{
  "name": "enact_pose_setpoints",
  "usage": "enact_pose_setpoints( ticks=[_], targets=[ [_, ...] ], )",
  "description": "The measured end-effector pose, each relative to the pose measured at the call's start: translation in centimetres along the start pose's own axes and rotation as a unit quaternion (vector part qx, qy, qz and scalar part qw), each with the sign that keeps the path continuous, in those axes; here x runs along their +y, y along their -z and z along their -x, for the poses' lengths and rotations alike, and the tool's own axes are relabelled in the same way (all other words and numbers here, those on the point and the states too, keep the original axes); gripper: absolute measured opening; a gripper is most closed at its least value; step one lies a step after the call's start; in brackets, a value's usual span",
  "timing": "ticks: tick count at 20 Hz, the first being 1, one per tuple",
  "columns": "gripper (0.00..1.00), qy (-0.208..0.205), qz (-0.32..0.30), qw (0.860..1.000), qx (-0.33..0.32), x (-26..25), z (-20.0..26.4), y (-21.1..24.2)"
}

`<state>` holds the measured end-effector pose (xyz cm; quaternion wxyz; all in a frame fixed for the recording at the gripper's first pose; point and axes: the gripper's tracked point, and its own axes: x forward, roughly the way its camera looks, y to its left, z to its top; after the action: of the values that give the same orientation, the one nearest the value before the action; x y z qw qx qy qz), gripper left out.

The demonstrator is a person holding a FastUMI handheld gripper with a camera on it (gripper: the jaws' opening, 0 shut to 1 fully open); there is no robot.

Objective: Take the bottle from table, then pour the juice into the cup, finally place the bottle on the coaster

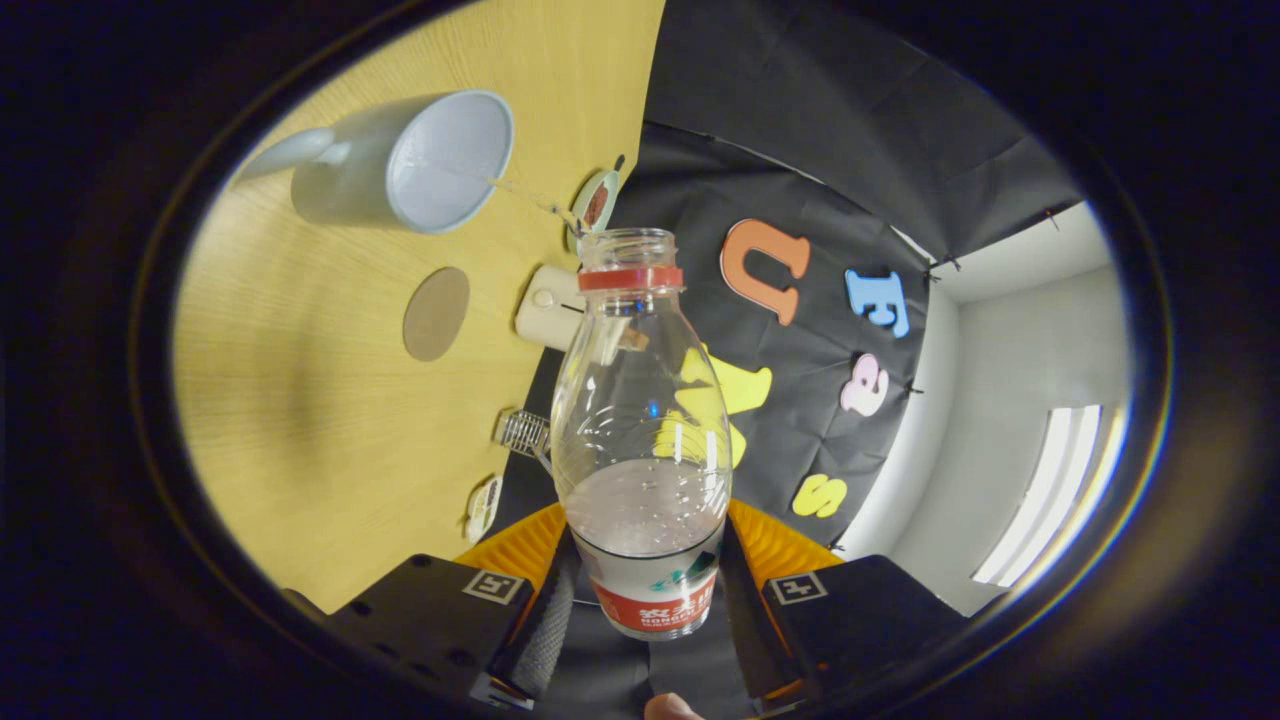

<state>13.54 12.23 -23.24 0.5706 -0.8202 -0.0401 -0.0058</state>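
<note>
The tongs (650, 610) clamp the bottle (640, 430) by its labelled base, both fingers (545, 625) pressed against it. It is uncapped, with a little clear liquid low inside. On the bench (300, 430) to the left lie the cup (420, 160) and, nearer, the round coaster (436, 313).

Tabletop bare between cup (420, 160) and coaster (436, 313).

Clear bottle (640, 420), red collar; pale-blue cup (420, 165)
</note>
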Motion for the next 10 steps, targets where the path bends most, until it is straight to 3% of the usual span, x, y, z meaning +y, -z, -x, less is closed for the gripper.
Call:
enact_pose_setpoints(
  ticks=[10],
  targets=[
    [0.74,0.002,0.021,1.0,-0.004,-0.67,-0.38,0.04]
  ],
)
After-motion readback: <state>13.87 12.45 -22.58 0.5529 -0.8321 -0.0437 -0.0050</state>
